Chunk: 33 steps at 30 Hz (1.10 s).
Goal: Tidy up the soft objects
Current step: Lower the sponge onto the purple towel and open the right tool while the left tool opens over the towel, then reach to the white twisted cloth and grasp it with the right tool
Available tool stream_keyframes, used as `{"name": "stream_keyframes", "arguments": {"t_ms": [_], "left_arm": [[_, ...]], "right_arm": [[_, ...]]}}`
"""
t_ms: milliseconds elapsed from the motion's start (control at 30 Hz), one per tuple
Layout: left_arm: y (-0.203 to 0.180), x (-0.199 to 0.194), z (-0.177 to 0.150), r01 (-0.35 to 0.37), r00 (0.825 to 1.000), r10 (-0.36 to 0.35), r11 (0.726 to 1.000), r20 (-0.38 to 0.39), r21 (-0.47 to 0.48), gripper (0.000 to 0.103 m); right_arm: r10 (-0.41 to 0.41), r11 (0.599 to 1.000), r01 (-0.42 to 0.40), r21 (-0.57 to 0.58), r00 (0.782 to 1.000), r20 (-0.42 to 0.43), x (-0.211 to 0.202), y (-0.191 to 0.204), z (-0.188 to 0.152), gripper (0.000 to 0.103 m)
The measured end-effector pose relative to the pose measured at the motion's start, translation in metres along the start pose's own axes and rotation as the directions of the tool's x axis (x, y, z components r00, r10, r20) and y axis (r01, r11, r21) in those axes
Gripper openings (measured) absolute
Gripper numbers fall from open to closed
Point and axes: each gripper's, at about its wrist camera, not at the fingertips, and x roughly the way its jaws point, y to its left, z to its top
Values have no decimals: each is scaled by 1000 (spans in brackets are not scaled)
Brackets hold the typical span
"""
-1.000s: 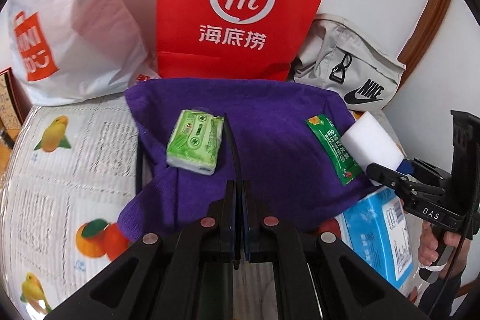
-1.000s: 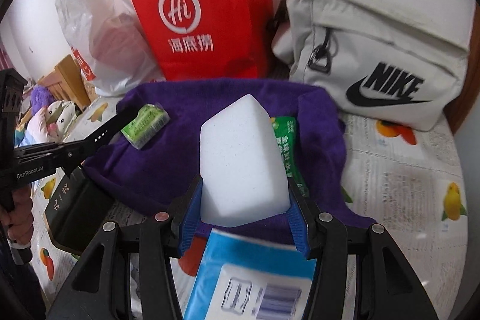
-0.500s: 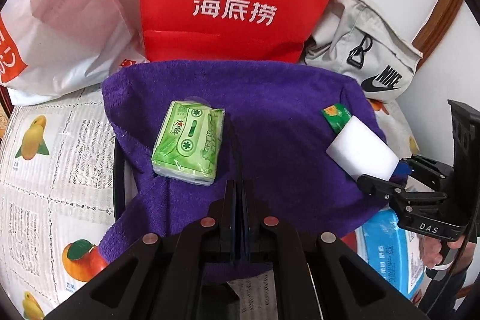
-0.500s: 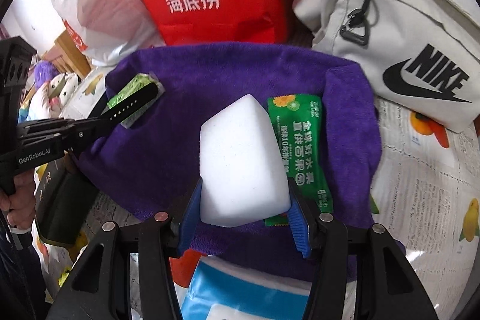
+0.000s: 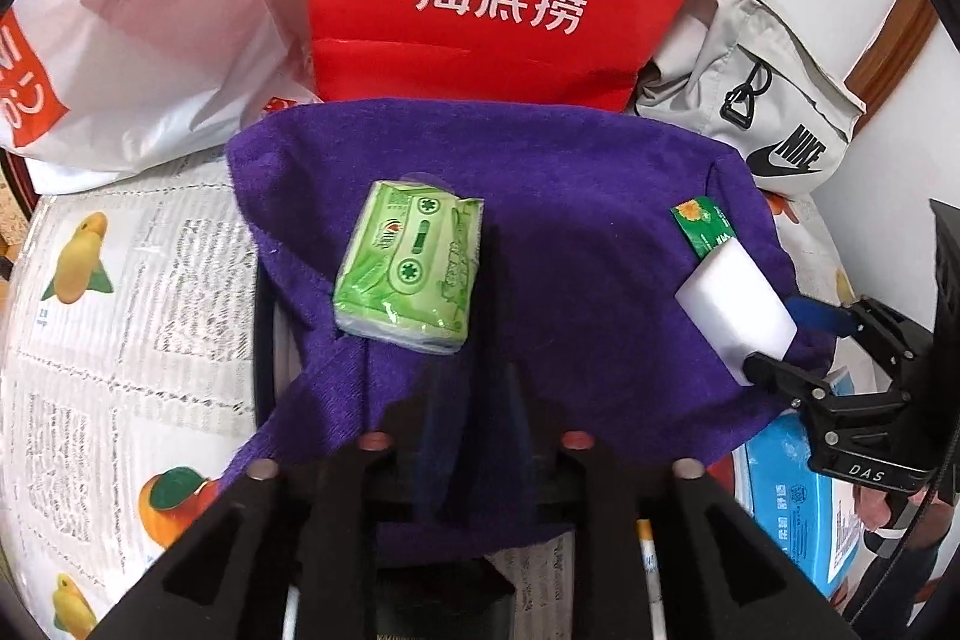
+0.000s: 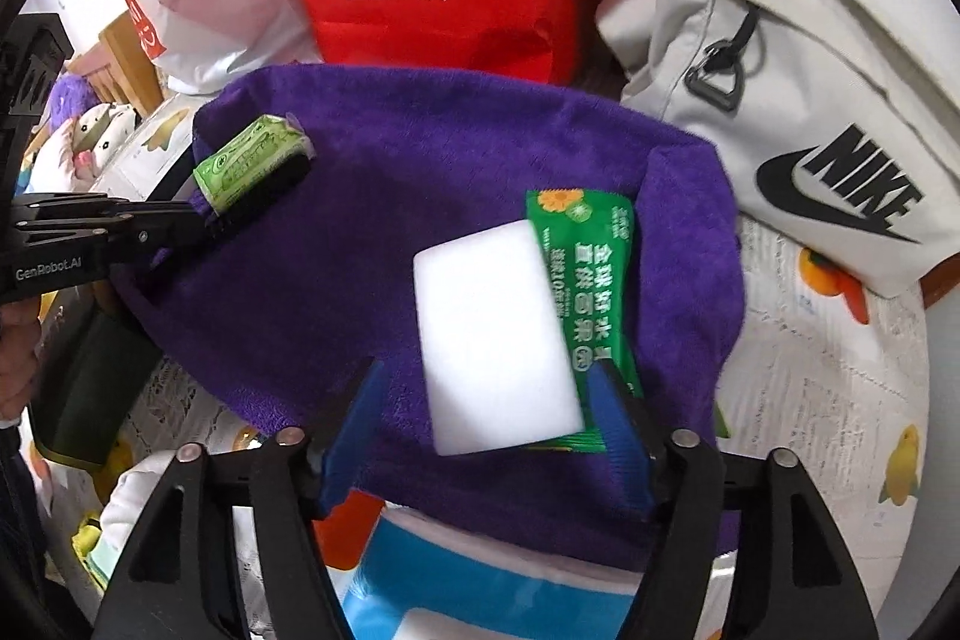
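two grippers hang over the purple towel (image 6: 420, 196). the right gripper (image 6: 489, 400) has just been opening, its blue pads now clear of the white sponge (image 6: 495, 340), which lies on the towel, partly over a green sachet (image 6: 591, 280). the left gripper (image 5: 468, 340) (blurred) has just parted narrowly, empty, beside the green tissue pack (image 5: 411, 265).

Purple towel (image 6: 420, 196): spread over the counter, plush, its right edge folded up into a ridge. White sponge block (image 6: 498, 340): rectangular, lying flat on the towel's right part, overlapping the left edge of the green sachet (image 6: 594, 280). The sachet lies flat, printed with white characters and an orange flower. Green tissue pack (image 5: 408, 268): cassette print, resting on the towel's left part, slightly tilted.
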Motion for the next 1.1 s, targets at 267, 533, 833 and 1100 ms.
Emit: {"name": "stream_keyframes", "arguments": {"t_ms": [267, 533, 833, 1100], "left_arm": [[5, -33, -14, -28, 999, 28, 1000, 43, -14, 38], [4, -79, -54, -38, 993, 38, 999, 114, 3, 41], [5, -124, -109, 16, 987, -17, 1000, 158, 3, 41], [0, -143, -151, 47, 984, -49, 999, 169, 20, 41]], "right_arm": [[9, 994, -23, 105, 991, 131, -48, -7, -18, 72], [25, 988, -57, 147, 978, 207, -107, 23, -61, 72], [62, 976, -96, 196, 983, 173, -141, 69, -141, 60], [57, 948, -88, 307, 993, 107, -123, 84, -188, 57]]}}
